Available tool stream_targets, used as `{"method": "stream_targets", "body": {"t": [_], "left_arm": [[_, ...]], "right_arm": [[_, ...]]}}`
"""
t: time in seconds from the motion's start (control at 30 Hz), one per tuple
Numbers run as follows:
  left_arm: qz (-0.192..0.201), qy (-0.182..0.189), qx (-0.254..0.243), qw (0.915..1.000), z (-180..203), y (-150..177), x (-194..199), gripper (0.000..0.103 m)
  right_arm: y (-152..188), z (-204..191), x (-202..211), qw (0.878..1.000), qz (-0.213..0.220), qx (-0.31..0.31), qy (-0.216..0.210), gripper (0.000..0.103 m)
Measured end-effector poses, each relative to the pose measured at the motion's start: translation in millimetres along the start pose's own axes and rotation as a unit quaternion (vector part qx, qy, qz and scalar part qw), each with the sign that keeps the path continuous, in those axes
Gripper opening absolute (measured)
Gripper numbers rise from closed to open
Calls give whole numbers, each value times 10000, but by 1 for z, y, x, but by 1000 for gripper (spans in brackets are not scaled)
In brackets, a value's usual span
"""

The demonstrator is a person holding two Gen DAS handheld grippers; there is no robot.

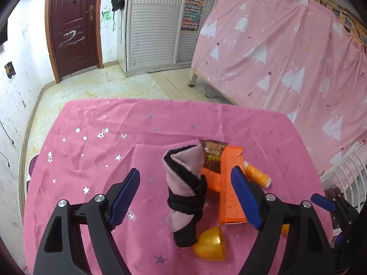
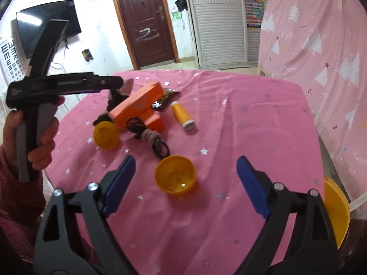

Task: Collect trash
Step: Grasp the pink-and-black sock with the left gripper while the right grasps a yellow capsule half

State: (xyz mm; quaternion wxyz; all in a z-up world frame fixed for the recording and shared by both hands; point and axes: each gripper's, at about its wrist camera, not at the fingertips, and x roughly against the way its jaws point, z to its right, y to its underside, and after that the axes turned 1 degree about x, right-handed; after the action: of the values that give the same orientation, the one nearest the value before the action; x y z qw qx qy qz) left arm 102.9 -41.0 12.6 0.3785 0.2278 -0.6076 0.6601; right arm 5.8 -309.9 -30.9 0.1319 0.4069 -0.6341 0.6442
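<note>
The left gripper (image 1: 185, 197) spreads its blue pads wide around a rolled pink-and-black cloth (image 1: 185, 183), not touching it. An orange box (image 1: 231, 183) lies against the cloth's right. The right gripper (image 2: 185, 188) gapes empty above a yellow half-shell (image 2: 175, 177); bare pink tablecloth (image 2: 252, 119) runs rightward to the table edge.

Pink star-print table (image 2: 252, 114): orange box (image 2: 140, 107), yellow thread spool (image 2: 182, 114), two yellow cups (image 2: 175, 177).
</note>
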Motion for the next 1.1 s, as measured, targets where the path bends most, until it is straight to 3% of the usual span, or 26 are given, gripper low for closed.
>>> {"method": "stream_targets", "body": {"t": [0.13, 0.27, 0.43, 0.6, 0.67, 0.87, 1.1], "left_arm": [[-111, -104, -99, 9998, 0, 7, -14, 72], [-269, -74, -122, 9995, -1, 10, -26, 49], [-237, 58, -129, 9996, -2, 11, -29, 32], [-196, 24, -66, 9998, -4, 11, -27, 31], [-171, 34, -7, 9998, -8, 11, -24, 31], [0, 1, 106, 9999, -18, 9, -6, 31], [166, 17, 120, 9998, -18, 4, 16, 31]], "right_arm": [[1, -7, -8, 9999, -108, 58, 55, 86], [1, -7, -14, 9998, -170, 53, 101, 86], [3, -8, -19, 9996, -243, 40, 98, 86], [4, -8, -21, 9996, -259, 54, 113, 86], [4, -11, -22, 9994, -276, 131, 131, 70], [6, -18, -22, 9991, -283, 273, 188, 42], [6, -18, -9, 9993, -69, 256, 255, 40]]}}
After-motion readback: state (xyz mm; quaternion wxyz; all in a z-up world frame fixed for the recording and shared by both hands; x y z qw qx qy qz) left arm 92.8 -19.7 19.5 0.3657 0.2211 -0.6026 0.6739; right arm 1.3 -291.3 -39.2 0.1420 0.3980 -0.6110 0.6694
